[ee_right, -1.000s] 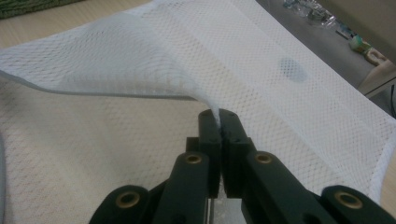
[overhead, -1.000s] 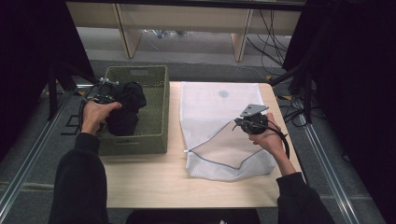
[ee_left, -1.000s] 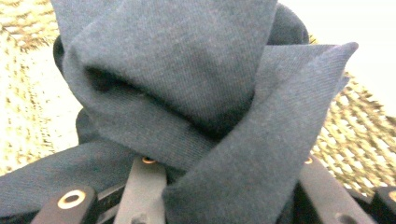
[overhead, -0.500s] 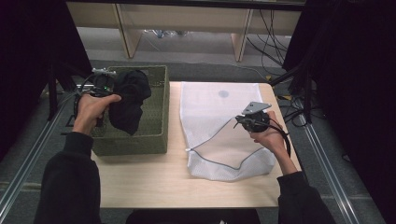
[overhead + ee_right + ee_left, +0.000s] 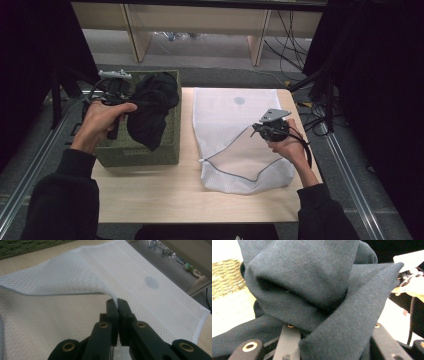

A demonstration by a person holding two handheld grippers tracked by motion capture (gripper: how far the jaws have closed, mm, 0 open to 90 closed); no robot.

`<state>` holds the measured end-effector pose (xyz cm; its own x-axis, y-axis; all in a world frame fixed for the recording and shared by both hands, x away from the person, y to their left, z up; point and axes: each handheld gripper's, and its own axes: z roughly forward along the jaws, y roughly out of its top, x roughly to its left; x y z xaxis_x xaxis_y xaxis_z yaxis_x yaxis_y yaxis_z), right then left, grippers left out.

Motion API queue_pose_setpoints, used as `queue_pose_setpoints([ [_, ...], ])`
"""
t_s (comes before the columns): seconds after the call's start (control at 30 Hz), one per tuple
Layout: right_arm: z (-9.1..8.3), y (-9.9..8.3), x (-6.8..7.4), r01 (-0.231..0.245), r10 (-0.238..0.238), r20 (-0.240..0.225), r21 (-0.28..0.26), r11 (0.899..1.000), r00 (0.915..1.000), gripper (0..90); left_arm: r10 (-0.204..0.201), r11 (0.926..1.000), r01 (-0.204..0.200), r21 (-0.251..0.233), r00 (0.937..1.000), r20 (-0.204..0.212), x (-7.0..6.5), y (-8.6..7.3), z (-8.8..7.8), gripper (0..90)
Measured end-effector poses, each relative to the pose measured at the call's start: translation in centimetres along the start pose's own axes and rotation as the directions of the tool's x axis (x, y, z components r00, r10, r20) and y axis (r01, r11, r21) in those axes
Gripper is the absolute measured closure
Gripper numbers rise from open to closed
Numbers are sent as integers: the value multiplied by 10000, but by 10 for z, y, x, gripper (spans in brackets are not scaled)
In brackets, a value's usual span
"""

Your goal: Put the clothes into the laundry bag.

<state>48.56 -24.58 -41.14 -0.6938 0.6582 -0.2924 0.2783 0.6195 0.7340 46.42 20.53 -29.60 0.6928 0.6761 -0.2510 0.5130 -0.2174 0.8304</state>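
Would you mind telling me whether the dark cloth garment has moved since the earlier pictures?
Yes. The dark cloth garment, clamped in the left tool, has risen out of the green woven basket and now hangs above its rim.

The pale wooden bench (image 5: 165, 200) stands on a grey floor (image 5: 210, 47). Beyond its far edge rises a light wooden shelf frame (image 5: 257, 42) with two slanted legs, and a bundle of black cables (image 5: 295, 37) hangs and lies beside the right leg. Black curtains (image 5: 380, 75) close both sides of the scene. Metal floor rails (image 5: 357, 190) run along the bench on either side.
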Motion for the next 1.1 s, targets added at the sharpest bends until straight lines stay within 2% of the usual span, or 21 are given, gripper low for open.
queue_pose_setpoints([
  [0.07,0,0,0,-139,139,-108,28,9999,9998,897,313,9995,-313,84,9995,64,-11,-1,1,637],
  [0.1,-1,1,0,-134,135,-141,68,9999,9998,897,333,9994,-335,124,9993,181,-14,-2,2,636],
  [0.13,-1,1,-1,33,-33,-147,-43,10000,9999,897,392,9992,-396,100,9985,376,-18,-3,3,636],
  [0.2,-2,1,0,-144,144,-120,-3,9999,9998,897,444,9990,-446,35,9976,536,-28,-5,4,636],
  [0.23,-3,1,1,-419,419,-83,-12,9991,9991,897,506,9987,-508,27,9967,631,-33,-6,5,636],
  [0.27,-3,2,-1,-224,224,-130,21,9997,9997,898,584,9983,-587,14,9947,845,-37,-7,6,636],
  [0.37,-3,2,-1,-180,180,-138,-33,9998,9997,897,527,9986,-529,-23,9881,1448,-52,-12,12,635],
  [0.4,-3,2,-1,-192,191,-108,-57,9998,9998,897,528,9986,-526,-53,9871,1509,-55,-13,13,634],
  [0.43,-4,2,-2,-96,95,-117,-38,9999,9999,897,598,9982,-604,-16,9843,1663,-60,-15,15,634],
  [0.6,-4,1,-2,-223,222,-146,-58,9997,9996,898,845,9961,-881,68,9721,2190,-81,-22,28,633],
  [0.67,-4,1,-3,-215,214,-84,-84,9997,9997,897,1022,9944,-1060,26,9639,2459,-89,-26,35,632],
  [0.7,-4,1,-3,-122,121,-91,-92,9999,9999,898,1022,9944,-1060,26,9639,2459,-89,-26,35,632],
  [0.73,-4,1,-2,-244,243,-93,-74,9997,9997,898,1032,9937,-1112,152,9581,2673,-98,-32,45,632],
  [0.8,-4,1,-2,-202,201,-134,-73,9998,9997,897,1246,9902,-1371,260,9527,2773,-105,-37,53,631],
  [0.87,-4,1,-3,-198,197,-148,-54,9998,9997,897,1237,9900,-1383,273,9450,3028,-112,-42,62,632],
  [0.9,-4,1,-2,-201,200,-149,-74,9998,9997,897,1280,9893,-1437,273,9409,3135,-113,-44,66,632],
  [0.93,-4,0,-3,-120,118,-166,-88,9999,9998,897,1321,9881,-1501,339,9405,3131,-115,-45,68,631],
  [1.0,-5,0,-4,-68,68,2,-108,9999,10000,897,1350,9878,-1529,300,9358,3255,-119,-48,75,631],
  [1.03,-5,0,-4,-66,67,39,-123,9999,10000,898,1432,9862,-1628,315,9322,3325,-122,-50,78,631],
  [1.07,-5,0,-3,-185,184,-104,-90,9998,9998,897,1484,9851,-1694,305,9256,3481,-124,-51,82,631],
  [1.1,-5,0,-4,-80,80,9,-123,9999,10000,897,1501,9847,-1716,293,9220,3568,-126,-53,86,630],
])
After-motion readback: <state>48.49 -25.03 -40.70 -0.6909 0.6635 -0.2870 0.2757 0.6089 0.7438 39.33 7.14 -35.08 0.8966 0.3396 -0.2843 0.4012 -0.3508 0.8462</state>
